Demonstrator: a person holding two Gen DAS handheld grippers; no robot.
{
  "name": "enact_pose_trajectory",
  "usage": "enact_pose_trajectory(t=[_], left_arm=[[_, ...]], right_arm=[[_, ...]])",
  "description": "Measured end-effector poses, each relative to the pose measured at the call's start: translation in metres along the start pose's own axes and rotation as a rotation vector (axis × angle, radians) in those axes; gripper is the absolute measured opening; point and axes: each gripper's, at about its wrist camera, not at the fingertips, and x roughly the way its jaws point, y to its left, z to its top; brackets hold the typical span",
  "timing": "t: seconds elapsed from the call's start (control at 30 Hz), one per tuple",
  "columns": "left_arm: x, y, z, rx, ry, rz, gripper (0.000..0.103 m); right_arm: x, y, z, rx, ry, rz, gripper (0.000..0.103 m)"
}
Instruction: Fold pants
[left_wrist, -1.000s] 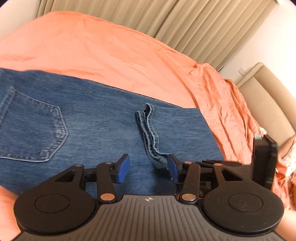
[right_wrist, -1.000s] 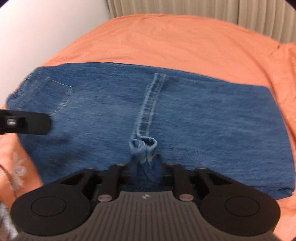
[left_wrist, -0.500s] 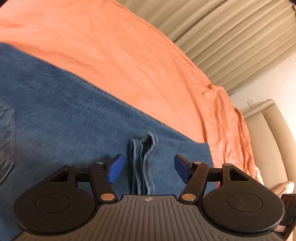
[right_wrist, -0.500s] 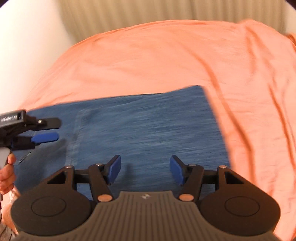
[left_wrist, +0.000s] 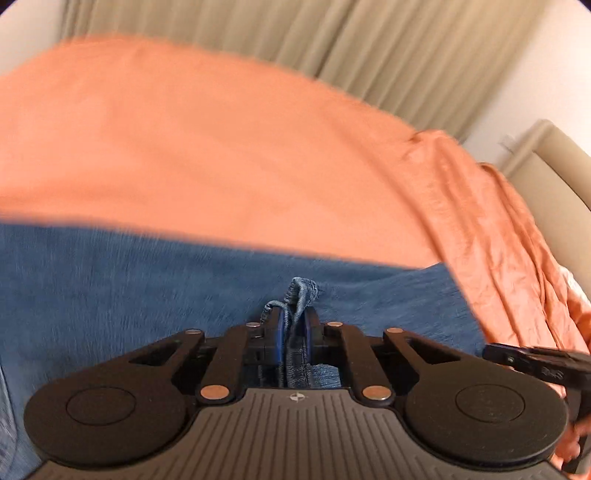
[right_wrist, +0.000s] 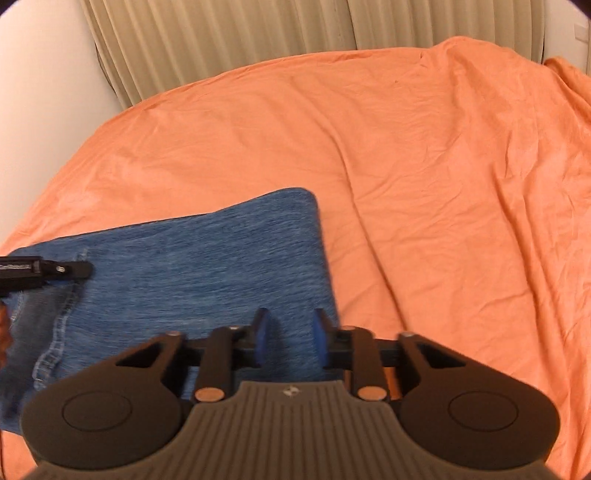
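Note:
Blue jeans (left_wrist: 147, 280) lie folded flat on the orange bedsheet (left_wrist: 221, 147). My left gripper (left_wrist: 293, 334) is shut on the bunched leg hems (left_wrist: 303, 295) of the jeans, which stick up between the blue pads. In the right wrist view the jeans (right_wrist: 207, 258) lie at the lower left. My right gripper (right_wrist: 290, 338) hovers over their near right corner with its jaws partly open and nothing between them. The left gripper (right_wrist: 44, 271) shows at the left edge, on the hem seam.
Beige curtains (right_wrist: 221, 40) hang behind the bed. A beige upholstered headboard or chair (left_wrist: 554, 173) stands at the right. The sheet (right_wrist: 443, 184) is wrinkled to the right of the jeans. The right gripper's body (left_wrist: 539, 363) shows at the left view's right edge.
My left gripper closed on the leg hems it was straddling. My right gripper let go of the hem, moved right to the jeans' corner, and narrowed its jaws.

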Motion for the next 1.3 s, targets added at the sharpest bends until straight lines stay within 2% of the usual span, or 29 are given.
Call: enact_pose_trajectory(t=[0.1,0.2,0.3,0.37,0.5,0.63,0.7,0.8,0.83,0.9,1.0,1.17,1.3], left_arm=[[-0.023,-0.022,0.015,0.123,-0.061,-0.034,0.008],[-0.025,-0.030,0.026,0.172,-0.044,-0.005,0.008],[-0.003,-0.017,0.020,0.167,0.046,0.064,0.008],[0.011,-0.007,0.009,0.157,0.077,0.089,0.008],[0.025,0.012,-0.003,0.087,0.098,0.082,0.009],[0.039,0.017,-0.008,0.099,0.114,0.083,0.010],[0.043,0.021,-0.009,0.088,0.123,0.079,0.015],[0.047,0.019,-0.005,0.077,0.130,0.082,0.018],[0.044,0.016,-0.003,0.087,0.132,0.089,0.020],[0.038,0.006,0.000,0.111,0.147,0.120,0.030],[0.017,-0.007,-0.004,0.161,0.142,0.143,0.031],[-0.029,-0.028,-0.029,0.209,0.091,0.108,0.033],[-0.043,-0.045,-0.054,0.249,0.083,0.126,0.033]], right_arm=[[0.002,-0.001,0.010,-0.005,-0.029,0.012,0.008],[0.006,0.008,0.024,-0.044,-0.070,0.004,0.008],[0.019,0.014,0.041,-0.050,-0.093,-0.008,0.001],[0.032,0.015,0.052,-0.047,-0.117,-0.068,0.000],[0.063,0.009,0.065,-0.006,-0.086,-0.047,0.000],[0.092,0.007,0.060,-0.038,-0.033,-0.070,0.000],[0.105,0.009,0.057,-0.058,-0.014,-0.082,0.000],[0.108,0.013,0.054,-0.071,-0.012,-0.102,0.000],[0.105,0.014,0.056,-0.064,-0.008,-0.104,0.000],[0.091,0.014,0.060,-0.040,-0.017,-0.093,0.000],[0.050,0.014,0.050,-0.079,-0.056,-0.132,0.000],[-0.024,0.012,-0.001,-0.088,-0.109,-0.082,0.000],[-0.052,0.014,-0.044,-0.033,-0.145,-0.080,0.000]])
